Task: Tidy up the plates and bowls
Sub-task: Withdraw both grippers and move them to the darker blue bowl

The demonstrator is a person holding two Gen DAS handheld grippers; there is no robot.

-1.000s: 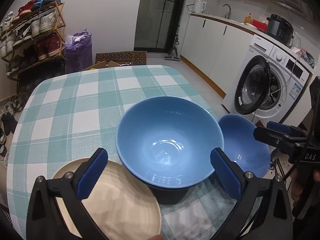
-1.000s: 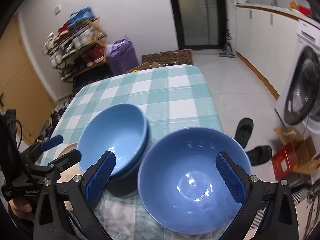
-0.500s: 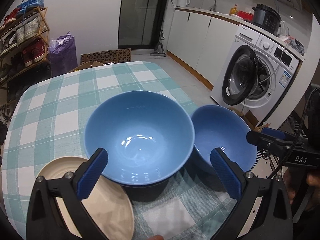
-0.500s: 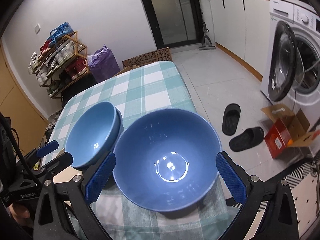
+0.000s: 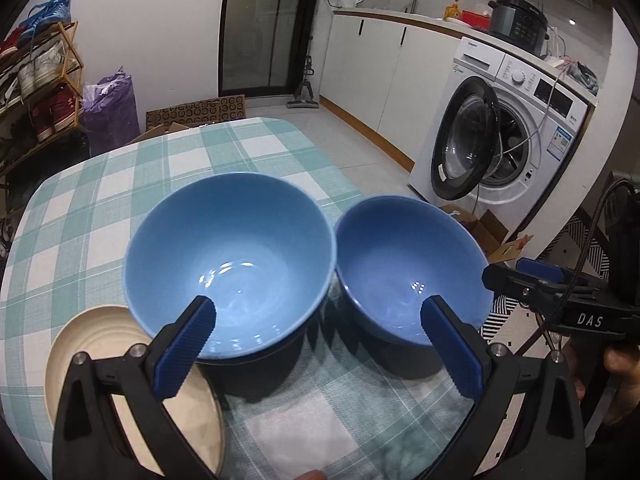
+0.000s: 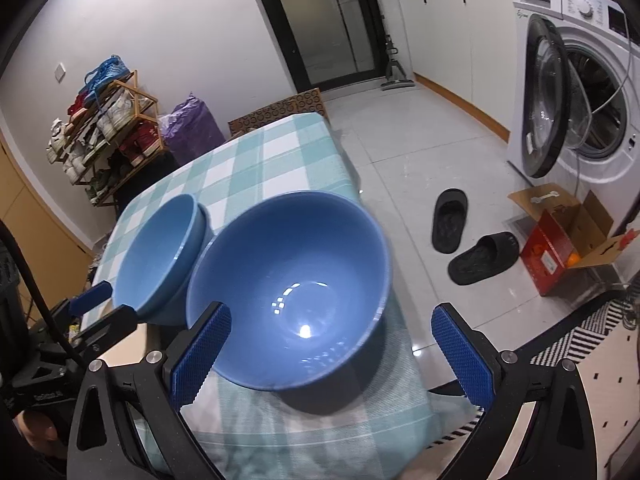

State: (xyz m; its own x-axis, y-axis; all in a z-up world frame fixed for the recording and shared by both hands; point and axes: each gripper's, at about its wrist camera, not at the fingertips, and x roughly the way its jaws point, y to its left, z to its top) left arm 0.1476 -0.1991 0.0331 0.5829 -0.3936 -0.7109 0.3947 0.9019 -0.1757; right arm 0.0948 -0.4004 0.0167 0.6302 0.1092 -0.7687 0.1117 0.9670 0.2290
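Note:
Two blue bowls stand side by side on the checked tablecloth (image 5: 80,208). The left bowl (image 5: 230,264) looks like a nested pair; it shows as (image 6: 160,256) in the right wrist view. The right bowl (image 5: 408,268), also (image 6: 292,300), stands near the table's right edge, its rim against the left bowl. A beige plate (image 5: 100,364) lies at the front left. My left gripper (image 5: 316,338) is open and empty, just behind both bowls. My right gripper (image 6: 332,352) is open, its jaws wide on either side of the right bowl's near rim, not gripping it.
The table's right edge (image 6: 360,196) drops to a tiled floor with black slippers (image 6: 468,240) and a red cardboard box (image 6: 560,248). A washing machine with its door open (image 5: 500,140) stands to the right. A shoe rack (image 6: 104,132) stands beyond the far left.
Both grippers have swung toward the right and drawn back. The right bowl now stands farther into the left wrist view, beside the left bowl. Both grippers stay open.

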